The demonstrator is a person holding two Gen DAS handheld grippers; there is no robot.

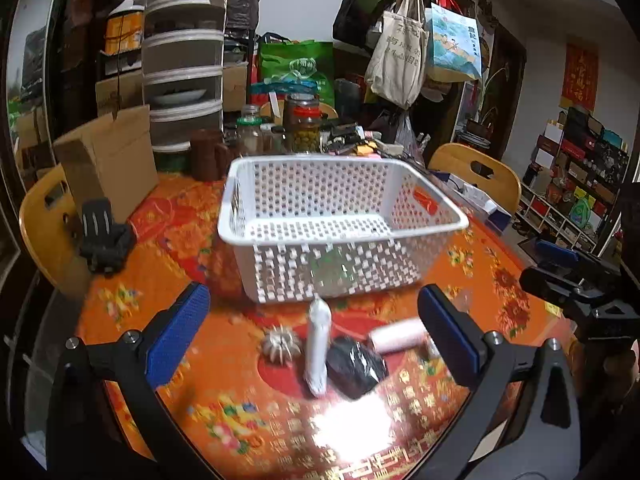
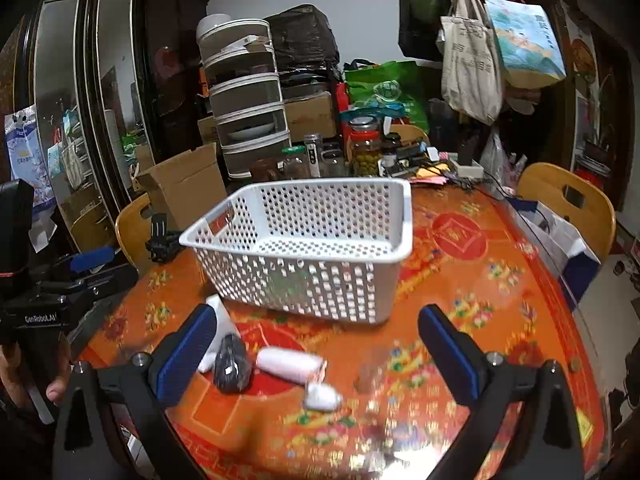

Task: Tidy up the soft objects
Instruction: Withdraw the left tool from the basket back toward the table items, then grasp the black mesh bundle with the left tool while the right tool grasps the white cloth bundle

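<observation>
We've got both grippers spread wide, pinching nothing: left gripper (image 1: 314, 334), right gripper (image 2: 318, 346). The basket (image 1: 344, 222) sits mid-table. Just in front of it on the red cloth (image 1: 192, 232) lie a white tube (image 1: 319, 346), black roll (image 1: 355, 366), pink roll (image 1: 397, 336) and a ribbed ball (image 1: 281, 345).

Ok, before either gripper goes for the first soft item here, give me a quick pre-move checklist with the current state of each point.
1. Left gripper open, holding nothing: ok.
2. Right gripper open, holding nothing: ok.
3. White basket upright on the table, open top unobstructed: ok.
4. Basket interior free of items: ok, only its perforated floor shows.
5. Soft items separated for a clean single grasp: not ok; the black bundle touches the long white roll.
6. Sharp view of the targets: not ok, both views are motion-blurred.
</observation>
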